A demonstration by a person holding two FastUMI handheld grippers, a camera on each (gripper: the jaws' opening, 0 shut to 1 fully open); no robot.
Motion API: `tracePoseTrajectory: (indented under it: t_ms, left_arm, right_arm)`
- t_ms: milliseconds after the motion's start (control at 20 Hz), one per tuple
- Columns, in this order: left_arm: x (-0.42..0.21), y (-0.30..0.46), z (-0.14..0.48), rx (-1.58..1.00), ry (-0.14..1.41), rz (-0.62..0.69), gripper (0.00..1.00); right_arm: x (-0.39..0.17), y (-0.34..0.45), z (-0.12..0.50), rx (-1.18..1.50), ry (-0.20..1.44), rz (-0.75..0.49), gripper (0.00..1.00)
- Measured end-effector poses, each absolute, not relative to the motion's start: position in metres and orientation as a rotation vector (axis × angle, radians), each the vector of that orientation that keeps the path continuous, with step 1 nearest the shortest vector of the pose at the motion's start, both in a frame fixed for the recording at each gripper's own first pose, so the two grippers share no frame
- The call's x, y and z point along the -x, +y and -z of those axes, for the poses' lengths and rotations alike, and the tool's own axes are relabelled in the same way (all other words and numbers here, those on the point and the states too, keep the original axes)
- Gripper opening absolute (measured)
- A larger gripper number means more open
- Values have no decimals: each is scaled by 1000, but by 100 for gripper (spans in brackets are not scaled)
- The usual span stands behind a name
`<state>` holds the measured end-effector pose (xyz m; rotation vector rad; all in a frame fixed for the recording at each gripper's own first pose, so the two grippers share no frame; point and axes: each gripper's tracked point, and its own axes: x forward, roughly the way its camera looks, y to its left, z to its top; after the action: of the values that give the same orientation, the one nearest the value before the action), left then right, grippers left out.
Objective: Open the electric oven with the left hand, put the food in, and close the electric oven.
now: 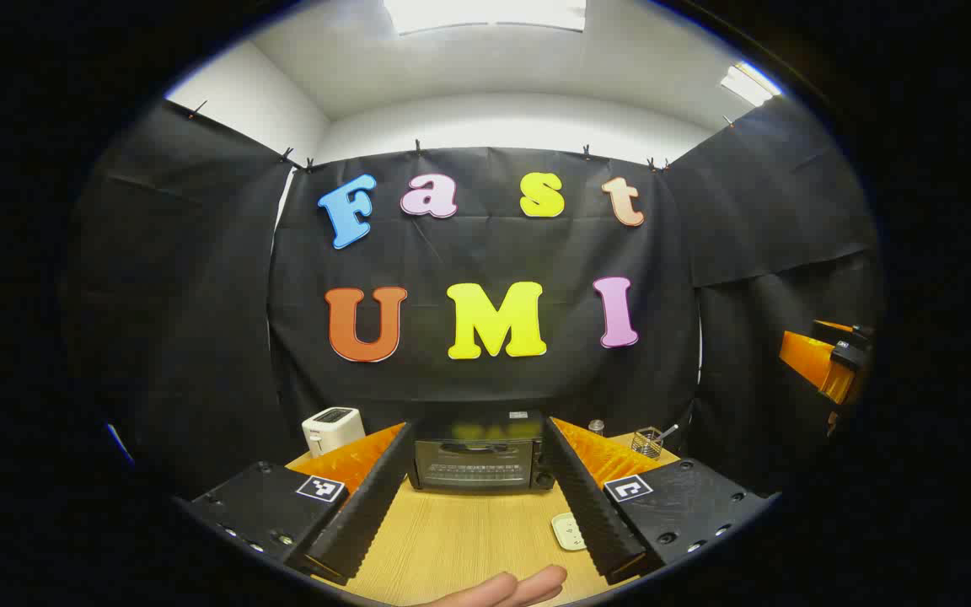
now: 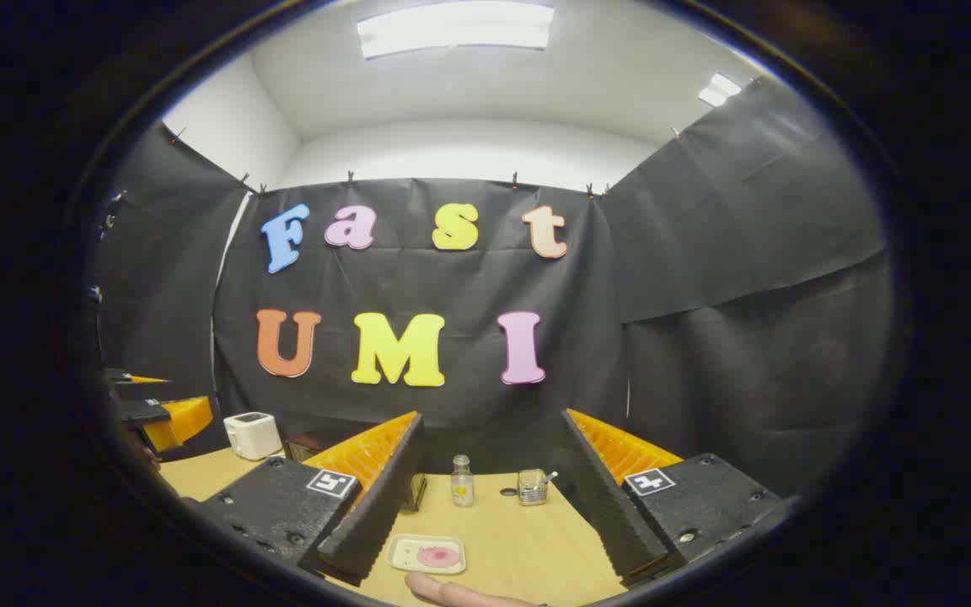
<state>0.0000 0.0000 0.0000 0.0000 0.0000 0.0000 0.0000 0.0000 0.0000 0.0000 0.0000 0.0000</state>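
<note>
Oven [image 1: 475, 462] at table's [image 1: 460, 539] back, toaster [image 1: 332, 428] left, plate [image 1: 568, 531] front-right.

The right tool [image 2: 485, 497] is held with its fingers wide apart above the wooden bench [image 2: 528, 539]. Between them, a pale tray [image 2: 426, 554] with a pink food piece [image 2: 439, 555] is seen. Farther back, a small bottle [image 2: 461, 480] and a glass jar [image 2: 531, 486] are placed. A white toaster [image 2: 252, 434] stands at the left.

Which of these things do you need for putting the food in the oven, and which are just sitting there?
Needed:
- electric oven, door shut
- plate of food
- left gripper, open
- right gripper, open

Just sitting there:
- white toaster
- small bottle
- wire cup
- table
</note>
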Motion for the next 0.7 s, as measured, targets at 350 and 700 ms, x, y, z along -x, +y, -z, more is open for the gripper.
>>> tracePoseTrajectory:
  t_ms: [350, 700]
  left_arm:
    - [2, -1, -6, 3, -12, -35, 96]
    - [-19, -1, 7, 7, 2, -31, 86]
  right_arm:
    - [-2, -22, 7, 6, 5, -9, 97]
    - [2, -38, -2, -16, -64, 17, 97]
